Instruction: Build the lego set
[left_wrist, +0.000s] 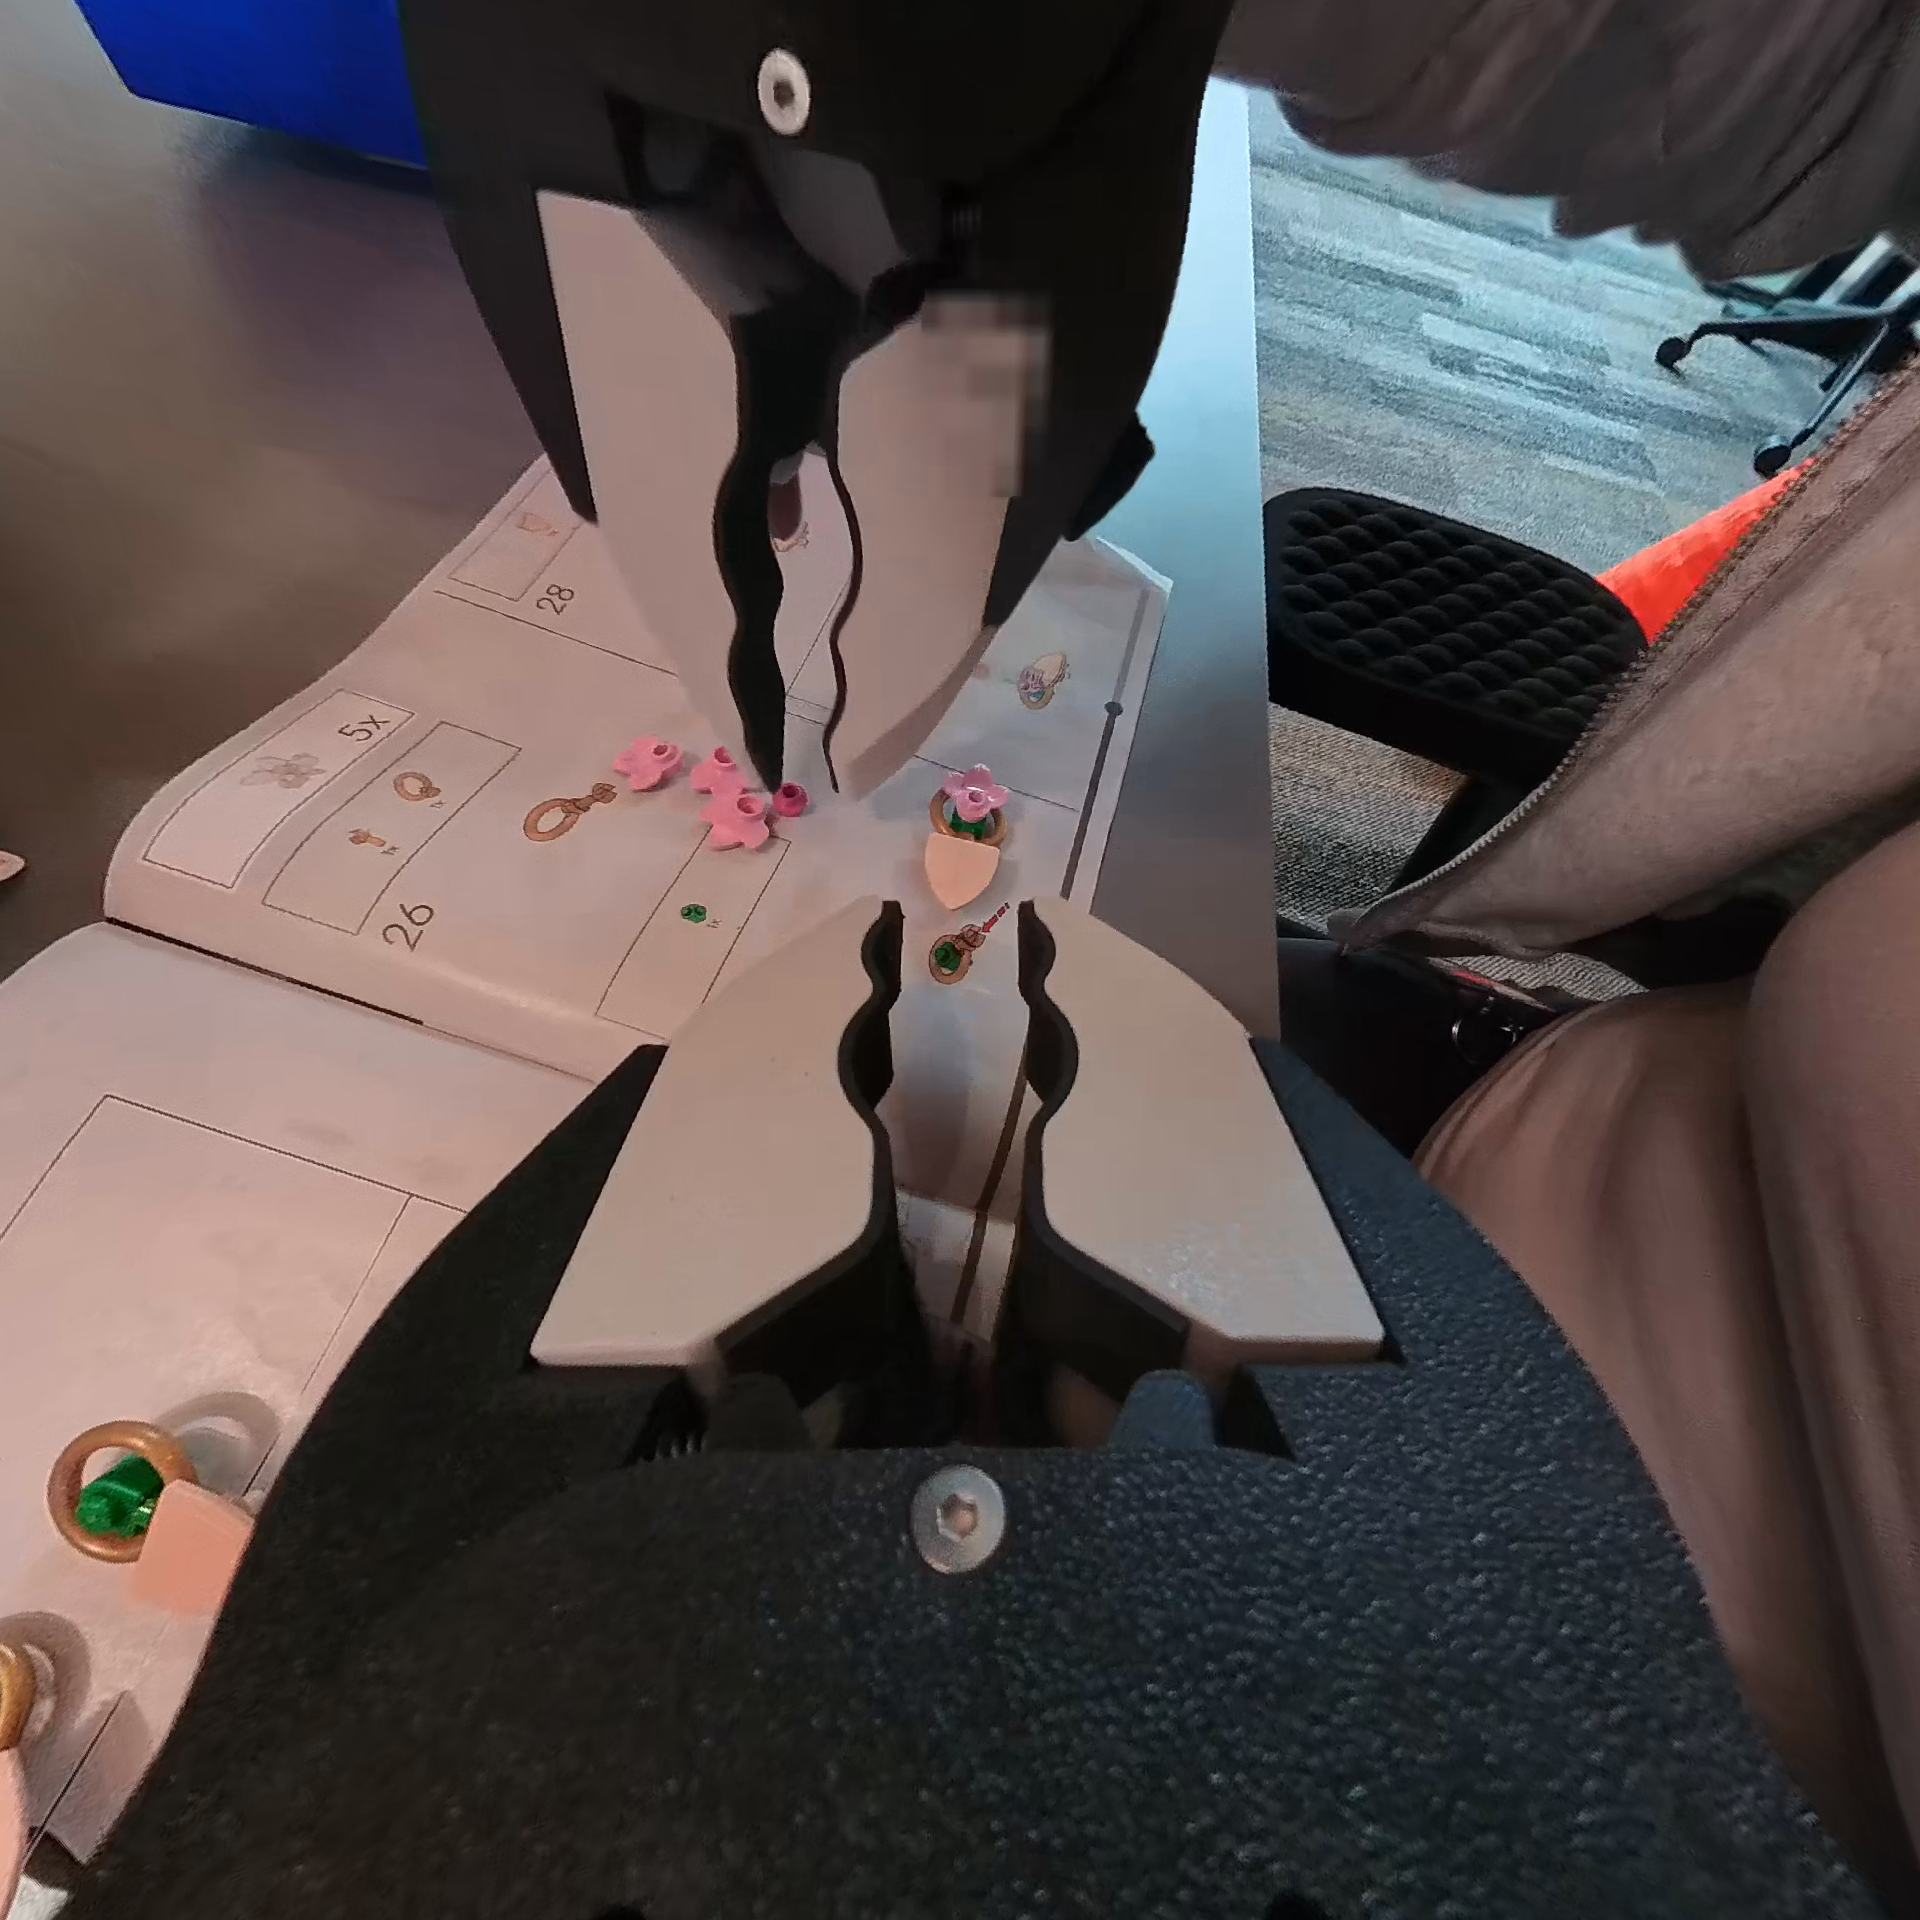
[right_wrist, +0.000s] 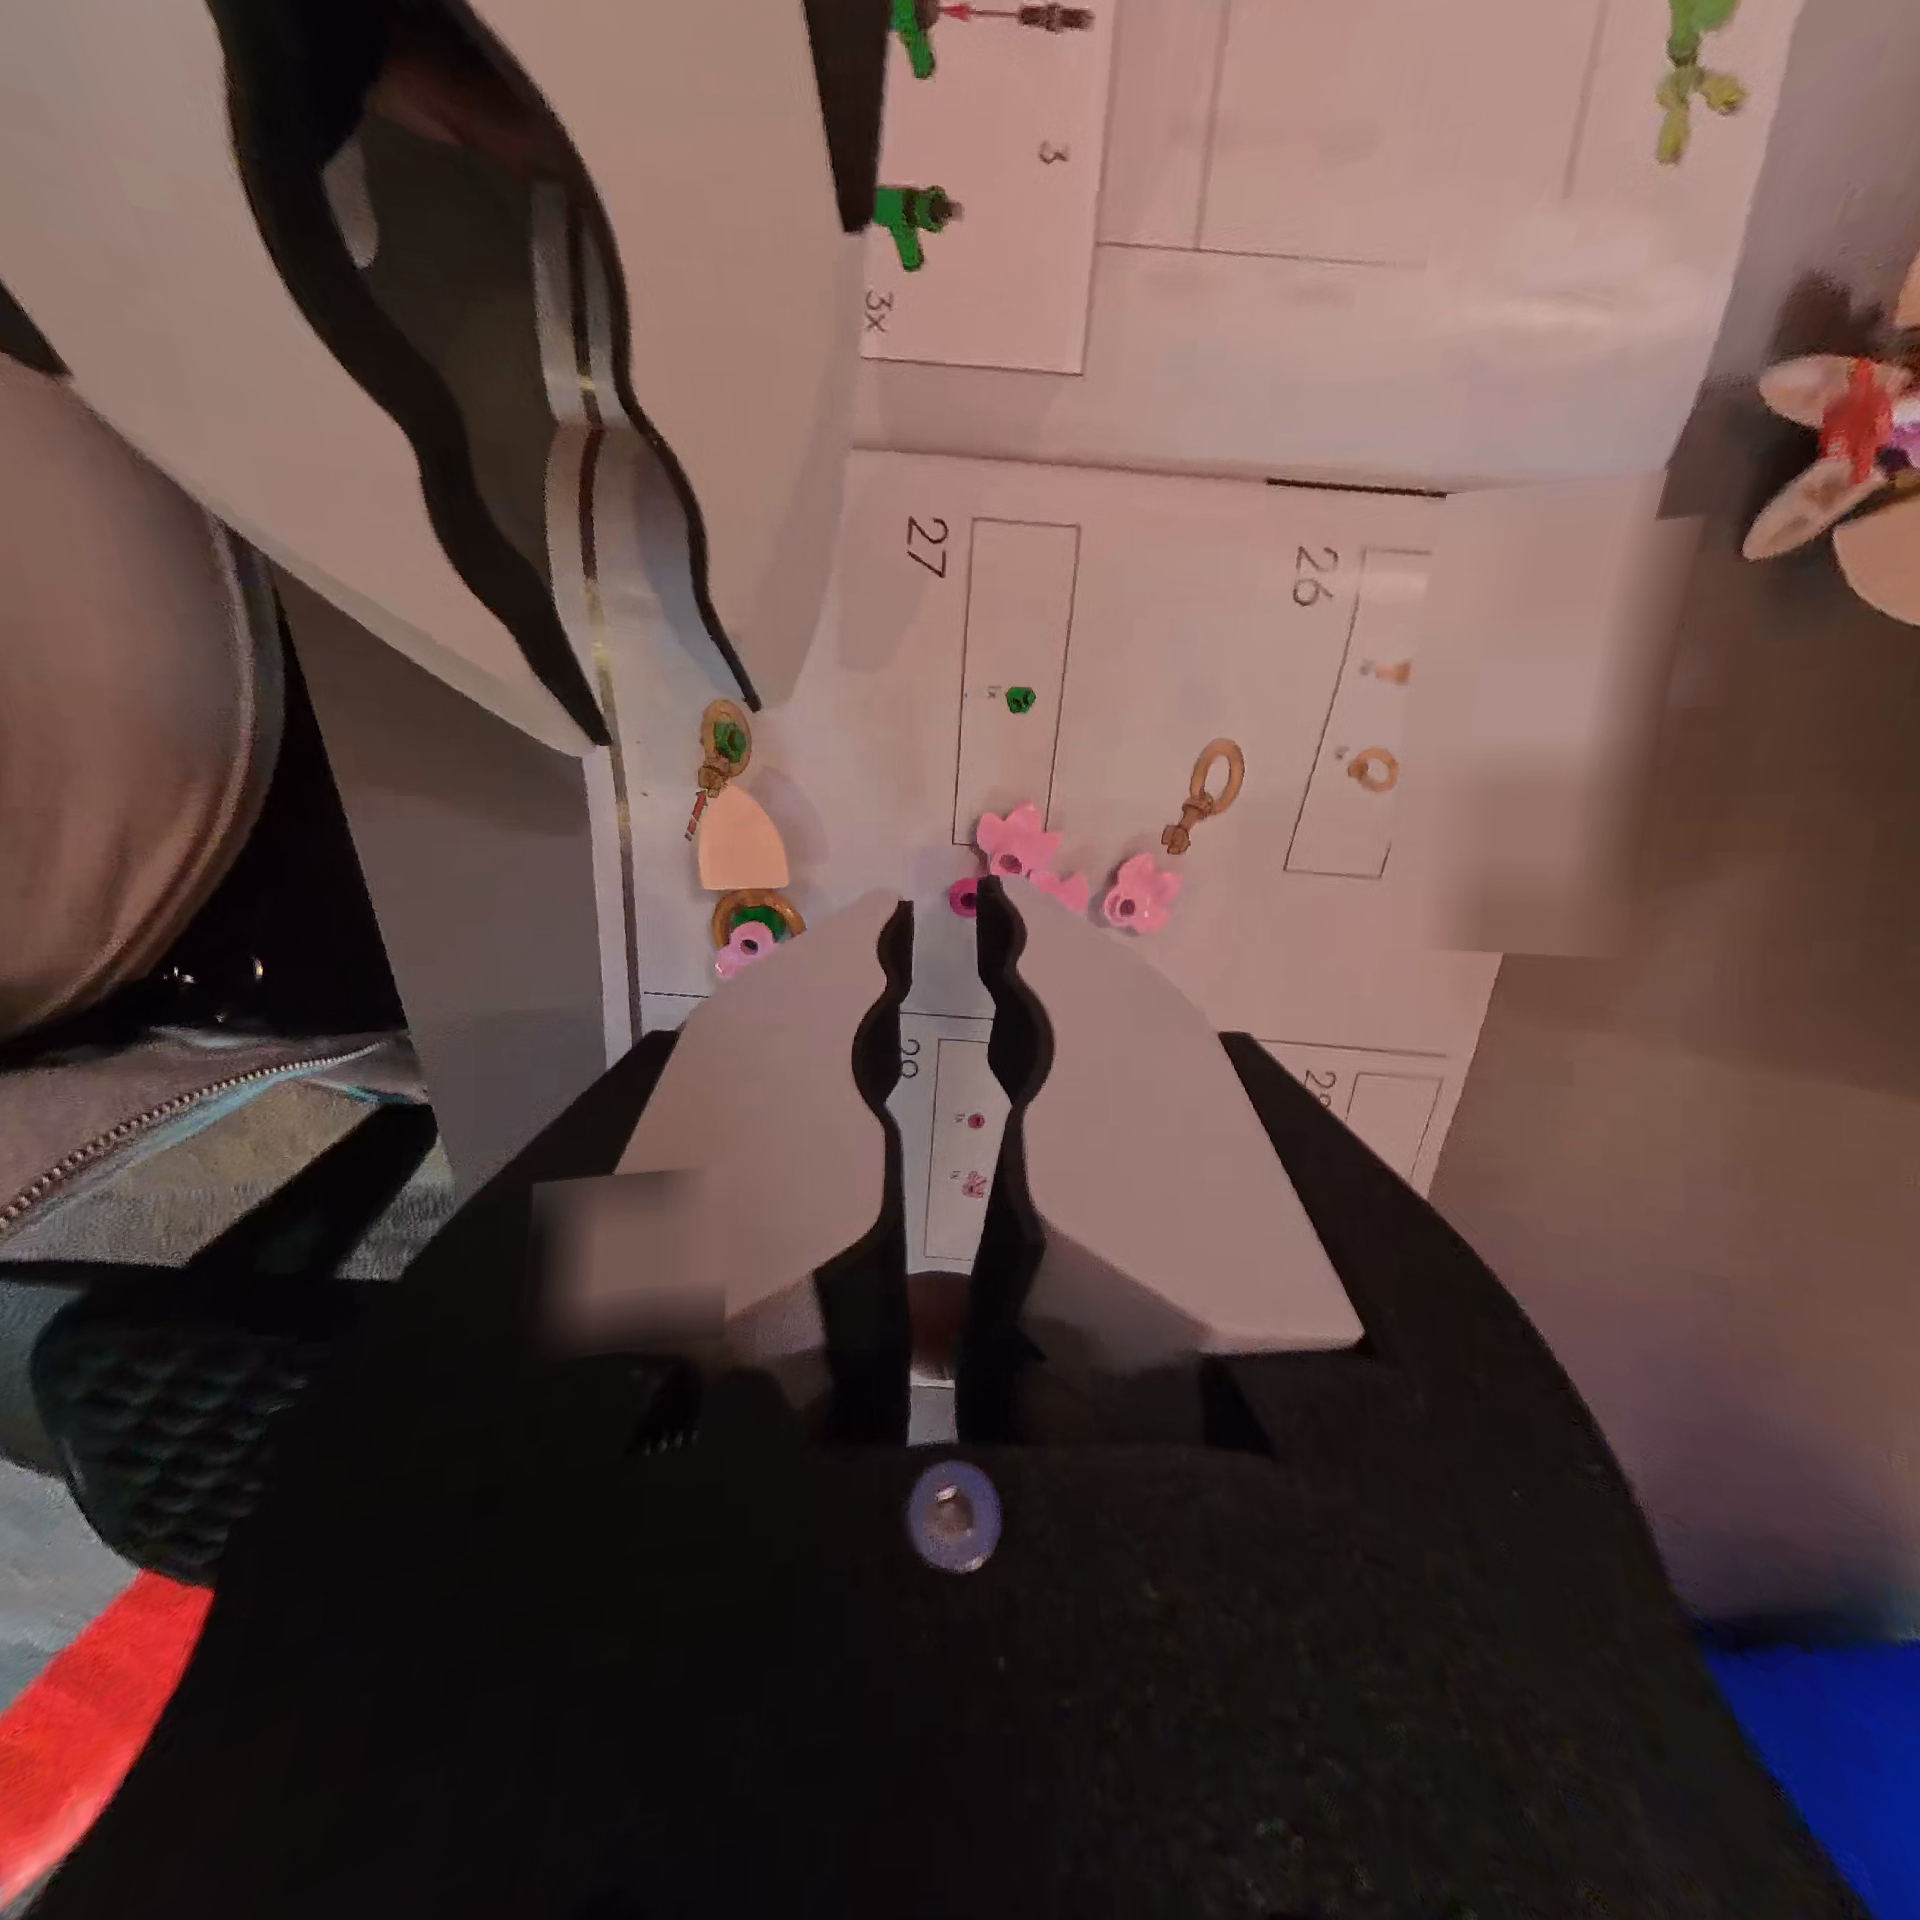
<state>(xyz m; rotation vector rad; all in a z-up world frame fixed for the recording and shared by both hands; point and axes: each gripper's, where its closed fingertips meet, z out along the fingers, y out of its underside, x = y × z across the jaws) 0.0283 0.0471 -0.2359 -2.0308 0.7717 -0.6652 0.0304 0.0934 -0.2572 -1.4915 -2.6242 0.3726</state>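
My right gripper (right_wrist: 945, 906) is open, with its tips down on an open instruction booklet (right_wrist: 1195, 644). A small magenta round stud (right_wrist: 964, 900) lies on the page against the inner side of its right fingertip (right_wrist: 992, 914); the other pad stands clear of it. In the left wrist view the right gripper (left_wrist: 805, 781) comes down from above beside the stud (left_wrist: 790, 800). Three pink flower pieces (left_wrist: 717, 790) lie just beside it. My left gripper (left_wrist: 961, 920) is open and empty. Just beyond its tips lies a peach tile (left_wrist: 964, 868) joined to a gold ring with a green stem and a pink flower (left_wrist: 975, 795).
A second gold ring with a green piece and a peach tile (left_wrist: 114, 1496) lies on the near page. The table edge (left_wrist: 1257, 623) runs on the right, with a black chair (left_wrist: 1444, 623) and a person's lap beyond. A blue box (left_wrist: 260, 73) stands at the back. A small flower model (right_wrist: 1849, 457) sits past the booklet. The gap from one gripper's tips to the other's is roughly 5 cm.
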